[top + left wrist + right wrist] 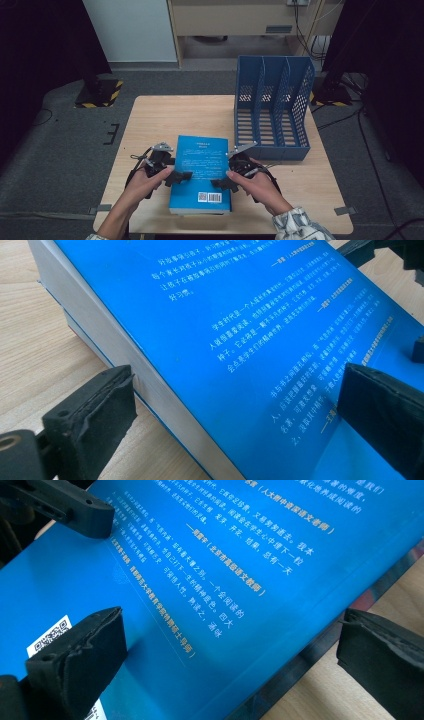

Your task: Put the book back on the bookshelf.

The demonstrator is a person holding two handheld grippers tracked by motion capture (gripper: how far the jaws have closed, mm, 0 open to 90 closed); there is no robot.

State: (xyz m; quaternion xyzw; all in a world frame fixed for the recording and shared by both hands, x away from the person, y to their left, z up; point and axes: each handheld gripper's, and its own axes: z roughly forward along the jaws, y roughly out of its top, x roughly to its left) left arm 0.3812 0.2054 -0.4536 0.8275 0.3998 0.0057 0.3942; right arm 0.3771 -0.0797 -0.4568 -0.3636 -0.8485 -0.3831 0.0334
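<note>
The blue book lies flat on the worktop, near edge, left of the file rack. Left gripper and right gripper straddle its long edges, jaws released. It looks heavy, stiff and glossy; grip the thick edges.

A thick blue book lies flat, back cover up — white print, barcode — between the left gripper and right gripper.

Blue file rack upright on wooden table
</note>
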